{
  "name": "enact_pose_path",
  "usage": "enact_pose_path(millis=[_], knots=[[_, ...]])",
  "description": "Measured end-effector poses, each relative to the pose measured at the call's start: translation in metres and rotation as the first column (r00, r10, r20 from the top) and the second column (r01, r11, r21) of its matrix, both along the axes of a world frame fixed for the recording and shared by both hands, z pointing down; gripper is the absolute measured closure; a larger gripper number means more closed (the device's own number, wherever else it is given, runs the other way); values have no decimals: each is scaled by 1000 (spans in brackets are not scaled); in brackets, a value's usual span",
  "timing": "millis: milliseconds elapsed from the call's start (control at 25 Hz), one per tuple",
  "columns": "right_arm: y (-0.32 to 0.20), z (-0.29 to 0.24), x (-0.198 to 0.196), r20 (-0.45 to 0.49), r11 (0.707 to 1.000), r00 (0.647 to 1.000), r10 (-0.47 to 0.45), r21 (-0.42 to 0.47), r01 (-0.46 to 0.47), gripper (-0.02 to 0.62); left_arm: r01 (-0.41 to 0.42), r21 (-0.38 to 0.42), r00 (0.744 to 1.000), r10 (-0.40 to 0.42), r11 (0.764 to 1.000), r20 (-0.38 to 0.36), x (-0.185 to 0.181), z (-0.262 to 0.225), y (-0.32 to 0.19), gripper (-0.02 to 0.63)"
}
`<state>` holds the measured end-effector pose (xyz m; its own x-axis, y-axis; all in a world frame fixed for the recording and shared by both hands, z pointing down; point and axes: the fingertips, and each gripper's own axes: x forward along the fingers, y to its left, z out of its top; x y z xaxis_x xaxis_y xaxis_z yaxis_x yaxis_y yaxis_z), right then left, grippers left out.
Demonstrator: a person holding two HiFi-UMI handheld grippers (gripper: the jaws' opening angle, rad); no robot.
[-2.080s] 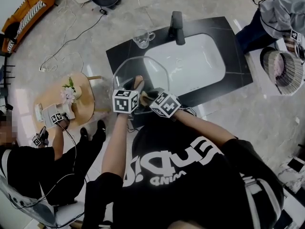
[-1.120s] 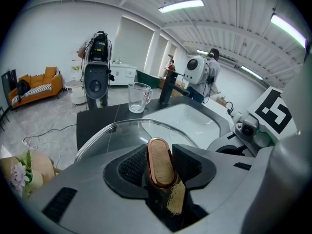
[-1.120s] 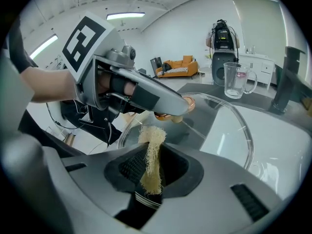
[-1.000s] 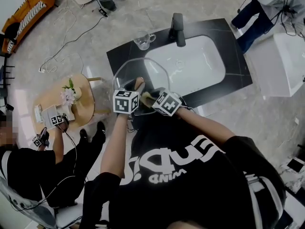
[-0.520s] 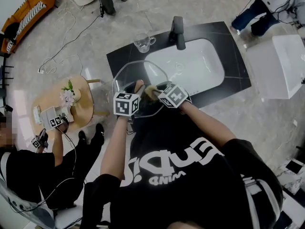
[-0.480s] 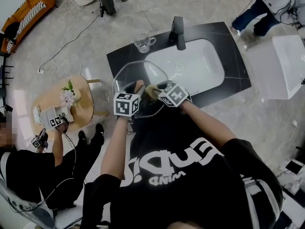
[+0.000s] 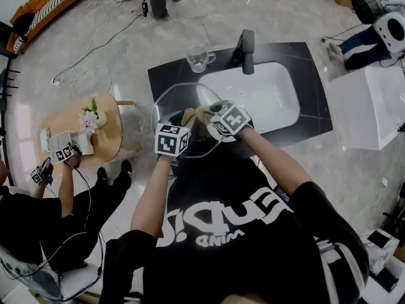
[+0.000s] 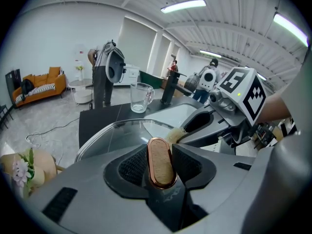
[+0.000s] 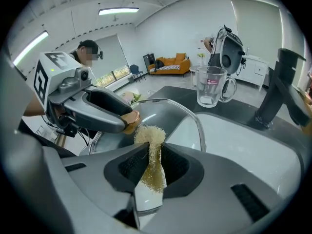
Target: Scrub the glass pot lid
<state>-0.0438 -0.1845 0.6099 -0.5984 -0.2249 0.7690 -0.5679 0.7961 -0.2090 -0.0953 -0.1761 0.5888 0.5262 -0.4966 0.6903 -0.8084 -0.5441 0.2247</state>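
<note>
In the head view the left gripper (image 7: 182,120) sits just left of centre, clamped on the handle (image 7: 187,114) of the glass pot lid (image 7: 180,97). The lid is held over the front left corner of the black counter (image 7: 161,75), and its right edge overlaps the white sink (image 7: 272,87). Just right of the handle, the right gripper (image 7: 212,114) grasps a loofah scrubber (image 7: 202,113) and sets it on the glass.

Scrubbing looks under way, near the handle. No foam, water or streaks show on the glass, so how much has been covered cannot be told; the outer glass and rim probably remain.

The left gripper view shows what the marker cubes hide from above: both pads of the left gripper (image 8: 160,165) squeeze the copper-rimmed wooden handle (image 8: 160,152). The right gripper view shows the right gripper (image 9: 152,168) pinching the scrubber (image 9: 148,136), its frayed tuft poking out just beside the handle. Only the head view shows how the lid lies relative to the basin
</note>
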Motion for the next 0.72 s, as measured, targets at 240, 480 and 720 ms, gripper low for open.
enact_pose_path(millis=[240,480,720], knots=[[-21,-2,-9,-34,999,998,-47,10,48,532,34,3,999,-34,999,-8,-1,-1,1,436],[-39,1,-26,-73,992,990,-121,20,123,532,57,12,998,-57,998,5,-1,1,1,436],[-53,-1,-50,-99,975,972,-214,31,218,532,95,11,995,-95,995,9,-3,1,1,436]])
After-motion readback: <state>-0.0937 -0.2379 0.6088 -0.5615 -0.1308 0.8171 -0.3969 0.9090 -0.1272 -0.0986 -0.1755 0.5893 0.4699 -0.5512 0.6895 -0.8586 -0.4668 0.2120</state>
